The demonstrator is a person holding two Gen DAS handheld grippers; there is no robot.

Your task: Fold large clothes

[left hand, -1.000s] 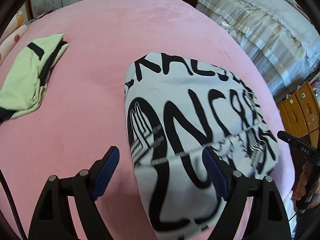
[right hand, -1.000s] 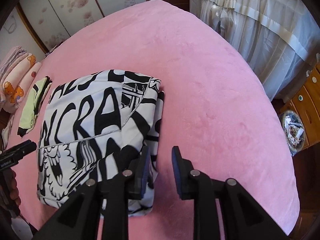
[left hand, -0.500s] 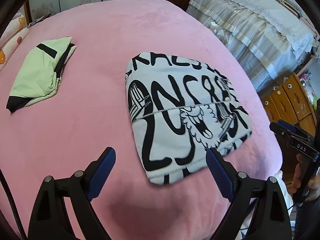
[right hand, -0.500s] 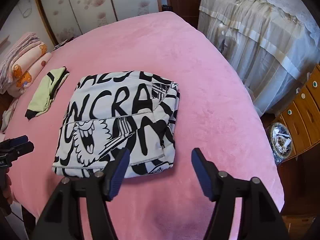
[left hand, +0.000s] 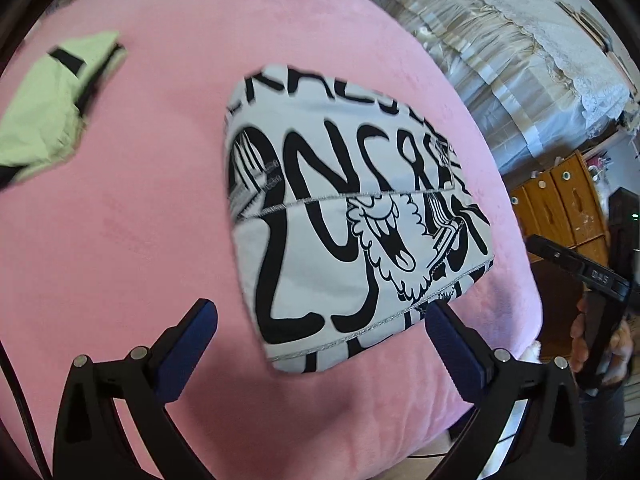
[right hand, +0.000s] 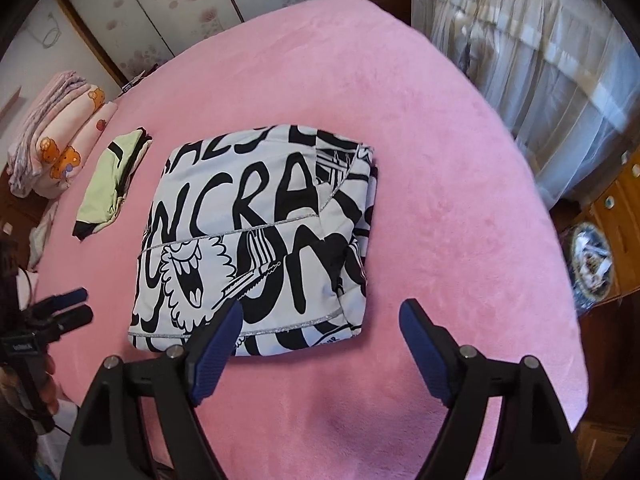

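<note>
A folded white garment with bold black lettering (left hand: 340, 208) (right hand: 256, 232) lies flat on the pink bed (left hand: 140, 220) (right hand: 440, 200). My left gripper (left hand: 319, 308) hovers over its near left edge. Its jaws are opening wide, with no cloth pinched by the blue pads. My right gripper (right hand: 322, 307) hangs above the garment's near right corner. Its jaws are also opening and nothing is gripped. In the right wrist view the left gripper (right hand: 82, 303) shows at the far left, held by a hand.
A folded pale green garment (left hand: 44, 116) (right hand: 110, 184) lies left of the white one. Stacked pink bedding (right hand: 52, 140) sits beyond the bed's left side. Draped white fabric (right hand: 540, 80), wooden drawers (left hand: 560, 208) and a dish (right hand: 592, 260) stand to the right.
Both grippers have drawn back and up from the folded white garment and spread their jaws. The right one went from nearly shut beside the edge to wide apart. The garment lies still.
</note>
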